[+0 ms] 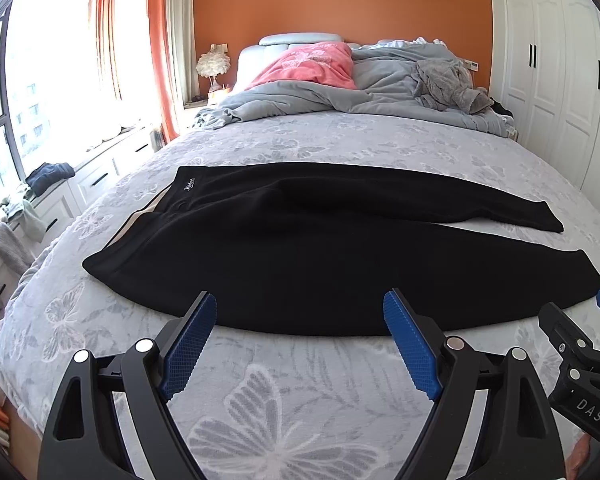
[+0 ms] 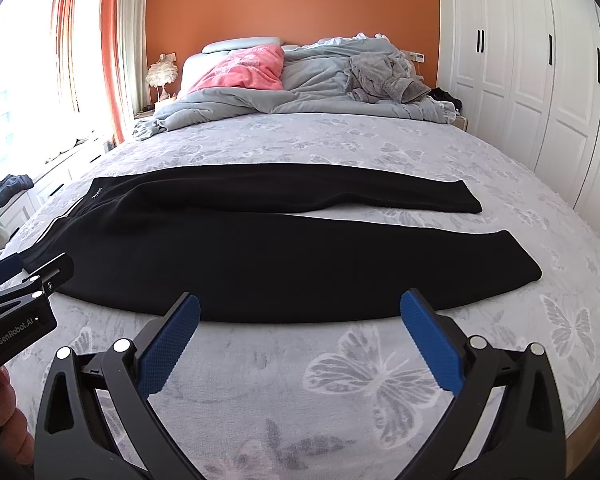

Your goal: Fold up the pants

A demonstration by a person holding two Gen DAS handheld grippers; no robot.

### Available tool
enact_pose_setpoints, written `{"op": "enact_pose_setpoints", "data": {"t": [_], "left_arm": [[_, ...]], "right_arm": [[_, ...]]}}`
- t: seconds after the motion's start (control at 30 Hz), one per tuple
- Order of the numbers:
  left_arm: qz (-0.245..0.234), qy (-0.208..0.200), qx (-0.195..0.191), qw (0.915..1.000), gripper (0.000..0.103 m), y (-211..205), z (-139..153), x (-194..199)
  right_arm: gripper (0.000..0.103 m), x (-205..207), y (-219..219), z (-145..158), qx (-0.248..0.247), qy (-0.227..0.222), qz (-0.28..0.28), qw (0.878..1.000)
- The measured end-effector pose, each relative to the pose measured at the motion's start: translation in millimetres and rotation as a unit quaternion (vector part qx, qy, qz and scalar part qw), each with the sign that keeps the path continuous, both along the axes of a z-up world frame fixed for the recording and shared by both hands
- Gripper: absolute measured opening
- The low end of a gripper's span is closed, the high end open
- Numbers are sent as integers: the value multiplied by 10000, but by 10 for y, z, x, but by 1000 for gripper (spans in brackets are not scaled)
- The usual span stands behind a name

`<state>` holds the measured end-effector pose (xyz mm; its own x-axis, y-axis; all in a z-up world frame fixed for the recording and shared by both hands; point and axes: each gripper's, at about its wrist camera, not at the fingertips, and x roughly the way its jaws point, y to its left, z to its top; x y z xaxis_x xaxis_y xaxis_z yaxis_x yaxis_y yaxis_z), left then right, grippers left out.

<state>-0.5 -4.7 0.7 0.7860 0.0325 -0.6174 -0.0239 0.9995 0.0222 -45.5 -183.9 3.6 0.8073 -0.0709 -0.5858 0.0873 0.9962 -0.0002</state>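
Black pants (image 1: 300, 248) (image 2: 260, 248) lie flat across the bed, waistband at the left with a small white logo (image 1: 189, 189), both legs running right and slightly apart at the cuffs. My left gripper (image 1: 300, 304) hovers open just short of the pants' near edge, nothing between its blue pads. My right gripper (image 2: 300, 304) is also open, above the near edge further right, and empty. The right gripper's body (image 1: 576, 364) shows at the lower right of the left wrist view; the left one (image 2: 24, 300) shows at the left of the right wrist view.
The bed's grey butterfly-print cover (image 1: 260, 400) (image 2: 360, 380) spreads all around the pants. A rumpled grey duvet (image 1: 340, 96), a pink pillow (image 1: 312, 64) and a grey garment heap (image 2: 384, 76) lie by the headboard. White wardrobes (image 2: 520, 80) stand on the right, a window bench with clothes (image 1: 48, 176) on the left.
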Motion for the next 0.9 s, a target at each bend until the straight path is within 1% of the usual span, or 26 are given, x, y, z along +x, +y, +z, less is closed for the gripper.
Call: {"op": "enact_pose_setpoints", "data": {"t": [0.9], "left_arm": [[1,50,15,10000,82,3,-47,4]], "right_arm": [[98,-10,-5,-19,14,23,14,10000]]}}
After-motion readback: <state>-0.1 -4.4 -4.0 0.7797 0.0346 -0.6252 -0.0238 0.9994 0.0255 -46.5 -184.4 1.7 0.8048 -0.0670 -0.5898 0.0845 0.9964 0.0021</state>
